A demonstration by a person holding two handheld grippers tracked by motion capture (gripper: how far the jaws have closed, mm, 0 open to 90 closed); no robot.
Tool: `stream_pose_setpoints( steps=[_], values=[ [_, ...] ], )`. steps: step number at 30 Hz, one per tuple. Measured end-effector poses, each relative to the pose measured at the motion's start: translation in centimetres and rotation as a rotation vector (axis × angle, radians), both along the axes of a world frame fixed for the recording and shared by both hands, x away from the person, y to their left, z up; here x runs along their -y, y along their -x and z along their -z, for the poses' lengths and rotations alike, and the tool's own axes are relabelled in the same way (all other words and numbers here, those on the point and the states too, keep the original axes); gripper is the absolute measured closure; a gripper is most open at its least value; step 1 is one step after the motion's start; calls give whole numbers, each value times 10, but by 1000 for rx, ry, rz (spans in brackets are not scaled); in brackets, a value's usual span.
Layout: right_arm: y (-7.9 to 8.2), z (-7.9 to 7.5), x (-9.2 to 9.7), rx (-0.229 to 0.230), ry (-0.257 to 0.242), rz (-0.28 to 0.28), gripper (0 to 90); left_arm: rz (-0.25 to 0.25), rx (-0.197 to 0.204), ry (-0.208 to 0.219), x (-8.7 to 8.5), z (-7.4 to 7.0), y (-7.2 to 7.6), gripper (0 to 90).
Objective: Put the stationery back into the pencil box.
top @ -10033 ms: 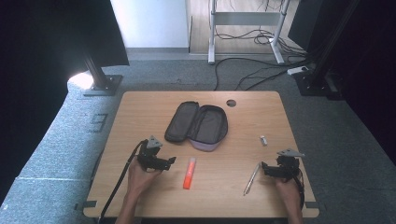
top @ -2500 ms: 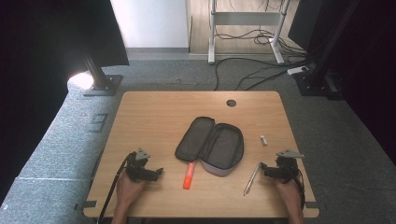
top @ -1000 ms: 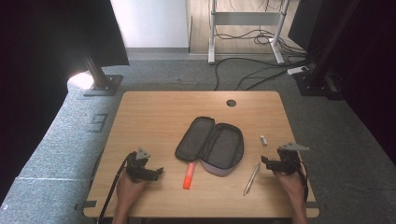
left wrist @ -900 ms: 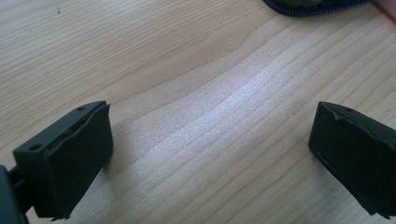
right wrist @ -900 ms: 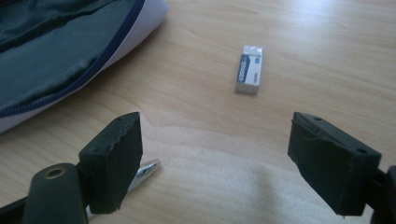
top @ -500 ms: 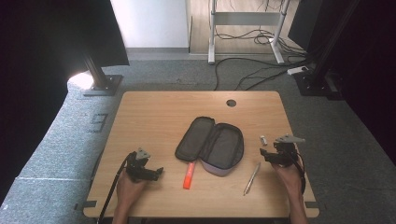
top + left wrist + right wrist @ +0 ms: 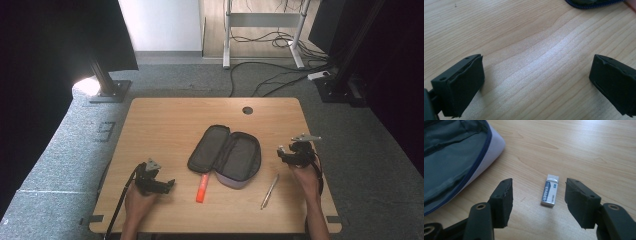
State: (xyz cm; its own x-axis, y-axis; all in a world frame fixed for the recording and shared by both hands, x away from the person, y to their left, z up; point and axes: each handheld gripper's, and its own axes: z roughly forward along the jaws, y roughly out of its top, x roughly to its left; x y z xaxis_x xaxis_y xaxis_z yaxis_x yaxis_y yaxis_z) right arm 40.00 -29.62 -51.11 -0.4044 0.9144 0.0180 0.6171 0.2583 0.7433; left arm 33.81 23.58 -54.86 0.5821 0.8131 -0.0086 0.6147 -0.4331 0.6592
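An open dark pencil case [image 7: 225,155] with a pale lilac outside lies in the middle of the wooden table [image 7: 165,120]. A small white eraser [image 7: 550,190] lies flat to its right. My right gripper [image 7: 539,200] hovers over the eraser with a jaw on each side, neither pad touching it. Its jaws have just been closing and still stand apart. From above, the right gripper [image 7: 282,152] sits just right of the case. My left gripper [image 7: 167,185] rests near the front left, its jaws wide open over bare wood [image 7: 536,85].
An orange marker [image 7: 202,187] lies in front of the case, and a silver pen [image 7: 269,191] lies at the front right. A round cable hole [image 7: 247,110] sits near the far edge. The case's zip edge [image 7: 594,2] shows ahead of the left jaws.
The right gripper has moved away from the front edge toward the eraser, and its jaws have narrowed. The left gripper, case, marker and pen have kept still.
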Motion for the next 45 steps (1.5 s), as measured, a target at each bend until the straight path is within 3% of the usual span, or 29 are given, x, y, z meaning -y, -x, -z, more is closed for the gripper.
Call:
stream_pose_setpoints(
  steps=[6, 15, 21, 26, 31, 45],
  values=[
    [-13, 8, 4, -24, 13, 11, 452, -2, -1, -2, 0, 0, 0, 0],
    [-17, 15, 6, -21, 19, 23, 491, -3, 0, -1, 0, 0, 0, 0],
    [-20, 27, 7, -47, 23, 30, 513, -3, 0, -1, 0, 0, 0, 0],
    [-22, 32, 7, -61, 28, 29, 602, -3, 0, -1, 0, 0, 0, 0],
    [-21, 33, 10, -58, 6, 36, 706, -3, 0, -1, 0, 0, 0, 0],
    [-14, 23, 11, -30, -31, 43, 716, -2, 0, -1, 0, 0, 0, 0]
  ],
)
